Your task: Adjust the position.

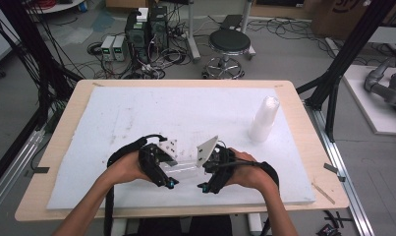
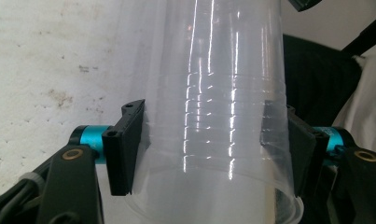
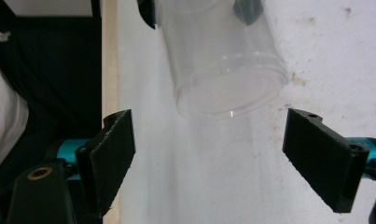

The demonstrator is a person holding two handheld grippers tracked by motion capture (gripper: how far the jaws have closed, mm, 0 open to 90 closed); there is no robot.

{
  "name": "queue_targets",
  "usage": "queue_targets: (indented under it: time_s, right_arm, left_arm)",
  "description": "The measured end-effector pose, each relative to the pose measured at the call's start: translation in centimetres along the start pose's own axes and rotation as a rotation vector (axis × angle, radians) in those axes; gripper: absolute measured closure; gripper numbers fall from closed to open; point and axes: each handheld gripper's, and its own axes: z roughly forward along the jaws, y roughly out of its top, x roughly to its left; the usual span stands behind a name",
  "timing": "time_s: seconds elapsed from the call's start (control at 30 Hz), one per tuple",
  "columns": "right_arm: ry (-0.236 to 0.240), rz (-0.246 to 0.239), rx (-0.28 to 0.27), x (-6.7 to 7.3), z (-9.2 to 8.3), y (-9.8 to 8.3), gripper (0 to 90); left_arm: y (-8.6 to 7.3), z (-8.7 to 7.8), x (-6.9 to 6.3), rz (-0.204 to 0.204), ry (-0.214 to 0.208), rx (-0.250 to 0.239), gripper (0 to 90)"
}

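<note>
My left gripper (image 2: 209,149) is clamped on a clear plastic cup (image 2: 213,107) — the two black pads press against its opposite sides low on the wall, close to the rim, and the ribbed, see-through body runs up and away from me in the left gripper view. The jaws stand only as wide as the cup itself, with no slack on either side.

My right gripper (image 3: 209,158) is wide open and holds nothing. In the right gripper view its two pads stand well apart with bare white foam between them, and the cup (image 3: 225,60) hangs farther off, its open mouth turned toward me, clear of both pads.

From the high view, both hands sit close together near the front edge of the worktop (image 1: 63,147), over the white foam sheet (image 1: 136,113) that covers most of it. The cup (image 1: 185,168) lies between the left gripper (image 1: 170,183) and the right gripper (image 1: 203,187), roughly level and lifted off the foam. A stack of clear cups (image 1: 263,119) stands upright well apart — toward the far right of the sheet.
</note>
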Motion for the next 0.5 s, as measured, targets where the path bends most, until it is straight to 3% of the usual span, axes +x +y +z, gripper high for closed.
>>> queue_targets:
  time_s: [0.23, 0.27, 0.5]
  right_arm:
    - [0.006, 0.005, -0.003, -0.10, 0.15, 0.00, 17.0]
    - [0.006, -0.015, -0.017, -0.24, 0.20, 0.01, 17.0]
    - [0.046, 0.011, -0.041, -0.35, 0.39, -0.05, 21.2]
  left_arm:
    - [0.39, 0.46, -0.08, 0.014, -0.004, 0.032, 33.9]
    - [0.42, 0.50, -0.13, 0.015, -0.001, 0.031, 33.8]
    - [0.99, 0.82, -0.72, 0.053, 0.016, 0.027, 33.9]
